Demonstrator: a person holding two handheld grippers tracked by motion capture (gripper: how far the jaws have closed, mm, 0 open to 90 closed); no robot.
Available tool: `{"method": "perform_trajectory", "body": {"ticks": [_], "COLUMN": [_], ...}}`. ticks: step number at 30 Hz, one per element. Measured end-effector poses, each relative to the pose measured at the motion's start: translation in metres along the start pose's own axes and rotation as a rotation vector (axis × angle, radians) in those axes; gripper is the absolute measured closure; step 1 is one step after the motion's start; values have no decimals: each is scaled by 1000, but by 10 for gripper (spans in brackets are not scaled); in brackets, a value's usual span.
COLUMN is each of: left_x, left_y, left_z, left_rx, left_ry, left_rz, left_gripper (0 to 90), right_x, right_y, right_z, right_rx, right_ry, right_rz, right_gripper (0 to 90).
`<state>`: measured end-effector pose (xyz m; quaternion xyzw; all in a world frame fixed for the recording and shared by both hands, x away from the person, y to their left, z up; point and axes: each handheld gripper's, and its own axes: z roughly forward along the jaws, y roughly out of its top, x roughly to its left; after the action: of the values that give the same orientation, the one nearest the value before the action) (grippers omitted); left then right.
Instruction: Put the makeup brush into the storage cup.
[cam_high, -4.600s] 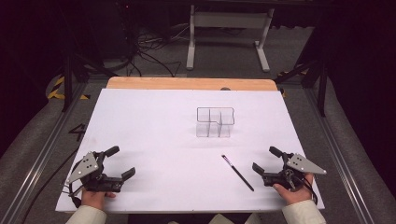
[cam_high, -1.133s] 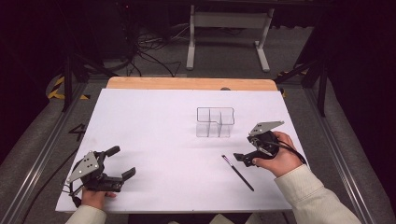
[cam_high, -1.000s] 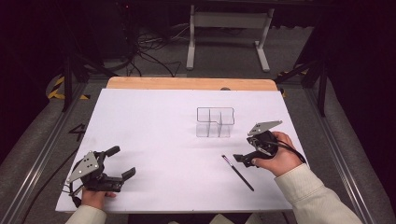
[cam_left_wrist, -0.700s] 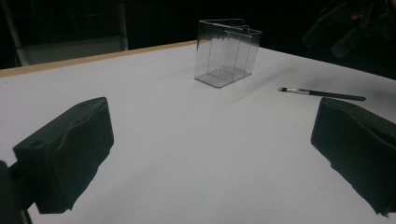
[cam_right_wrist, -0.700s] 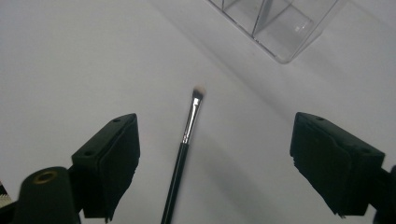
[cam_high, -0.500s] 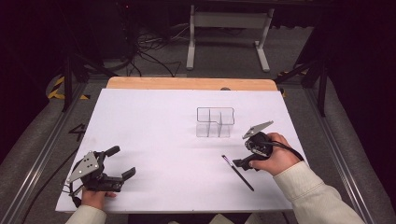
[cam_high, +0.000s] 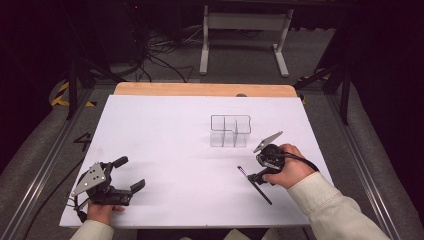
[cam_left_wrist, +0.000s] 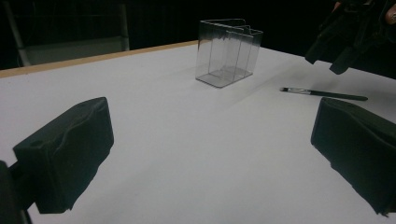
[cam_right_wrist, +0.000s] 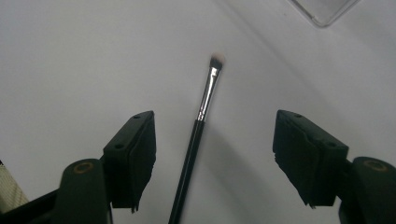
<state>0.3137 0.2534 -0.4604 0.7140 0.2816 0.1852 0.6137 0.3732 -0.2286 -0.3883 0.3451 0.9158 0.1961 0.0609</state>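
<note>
One clear divided organizer (cam_high: 230, 131) stands on the white worktop (cam_high: 160, 135), and it serves here as the landmark; its walls split it into several compartments, all bare as far as the left gripper view shows. One slim makeup brush (cam_high: 254, 184) with a dark handle, a silver ferrule and a small pale tip lies flat on the worktop on the person's side of the organizer, a little to its right and apart from it, tip end nearer the organizer. Two grippers are in play, one in each hand. The right gripper (cam_high: 256, 177) hovers just over the brush, nearer the person than the organizer; in the right gripper view its two fingers (cam_right_wrist: 133, 156) are spread wide, one on each side of the brush handle, touching neither it nor anything else. The left gripper (cam_high: 129, 174) rests low at the near left part of the worktop, well apart from the organizer, its fingers (cam_left_wrist: 70, 154) also spread wide with nothing between them but bare worktop.
</note>
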Motion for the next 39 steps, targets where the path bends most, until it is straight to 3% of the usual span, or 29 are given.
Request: {"method": "perform_trajectory", "body": {"ticks": [7,21,26,32,39], "left_x": [0,0,0,1,0], "left_y": [0,0,0,0,0], "left_z": [-1,0,0,0,0], "left_rx": [-5,-2,1,-1,-1], "left_ry": [2,0,-2,-1,0], "left_rz": [-1,1,0,3,0], "left_gripper": [0,1,1,1,1], "right_x": [3,10,12,15,16], "right_y": [1,0,1,3,4], "right_z": [9,27,28,32,36], "right_rx": [46,183,201,260,289], "right_ry": [-9,-17,-35,-34,-44], "right_rz": [1,12,6,21,35], "right_gripper": [365,553,604,720,777]}}
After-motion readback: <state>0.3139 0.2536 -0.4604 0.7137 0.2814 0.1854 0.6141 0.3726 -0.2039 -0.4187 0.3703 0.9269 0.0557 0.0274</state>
